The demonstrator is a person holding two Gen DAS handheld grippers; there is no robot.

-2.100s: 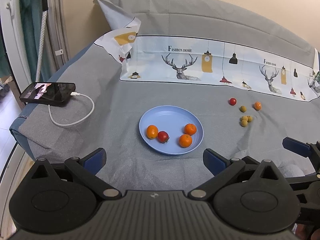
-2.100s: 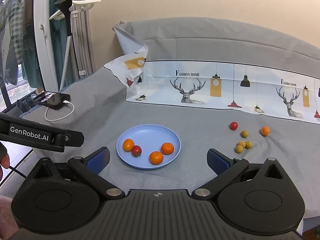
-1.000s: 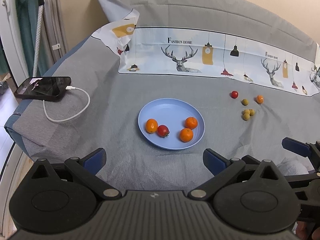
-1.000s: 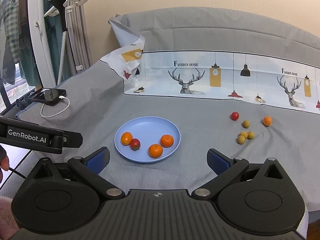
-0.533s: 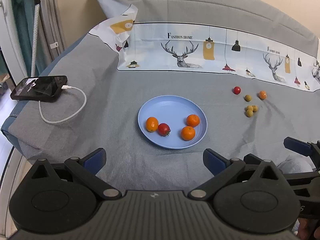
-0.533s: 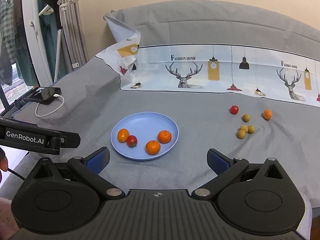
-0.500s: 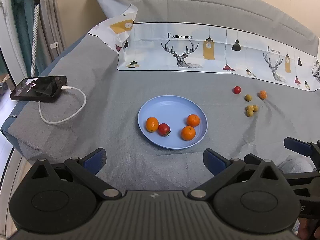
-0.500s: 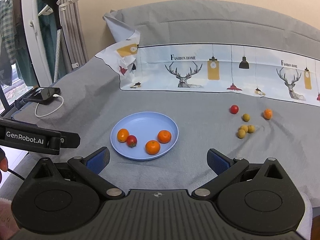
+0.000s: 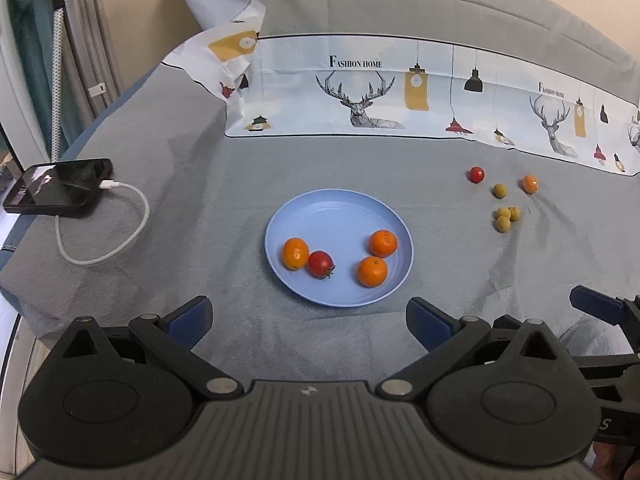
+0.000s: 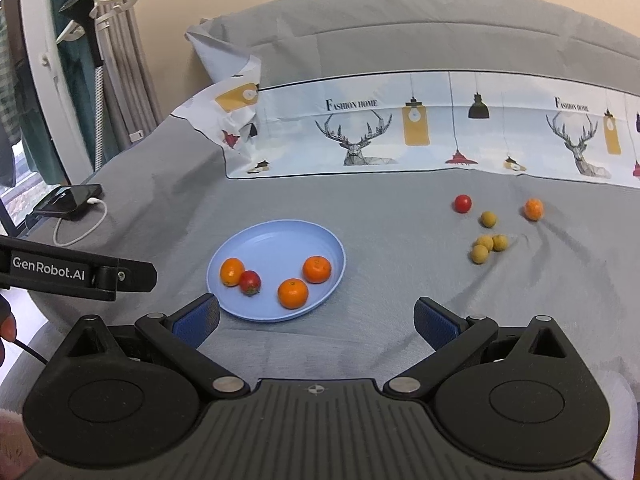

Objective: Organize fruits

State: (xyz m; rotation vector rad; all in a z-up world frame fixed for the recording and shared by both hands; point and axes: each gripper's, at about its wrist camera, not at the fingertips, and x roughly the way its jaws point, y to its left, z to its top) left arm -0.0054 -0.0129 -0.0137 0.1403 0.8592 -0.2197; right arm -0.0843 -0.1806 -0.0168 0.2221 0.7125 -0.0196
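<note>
A blue plate (image 9: 340,208) (image 10: 280,240) on the grey cloth holds three small oranges (image 9: 373,271) (image 10: 293,293) and a red tomato (image 9: 320,263) (image 10: 250,281). To its right lie a loose red tomato (image 9: 476,174) (image 10: 462,203), a small orange (image 9: 530,183) (image 10: 533,209) and several yellow-green longans (image 9: 503,216) (image 10: 486,245). My left gripper (image 9: 308,320) is open and empty, just short of the plate's near rim. My right gripper (image 10: 316,320) is open and empty, near the plate's right front.
A black phone (image 9: 56,186) (image 10: 68,197) with a white cable (image 9: 104,236) lies at the left edge. A printed deer cloth (image 9: 400,92) (image 10: 420,128) lies across the back, crumpled at its left end. A window frame and stand are on the left.
Both grippers have moved forward toward the table, so the plate and fruits look nearer. No fruit has moved. Both grippers stay open.
</note>
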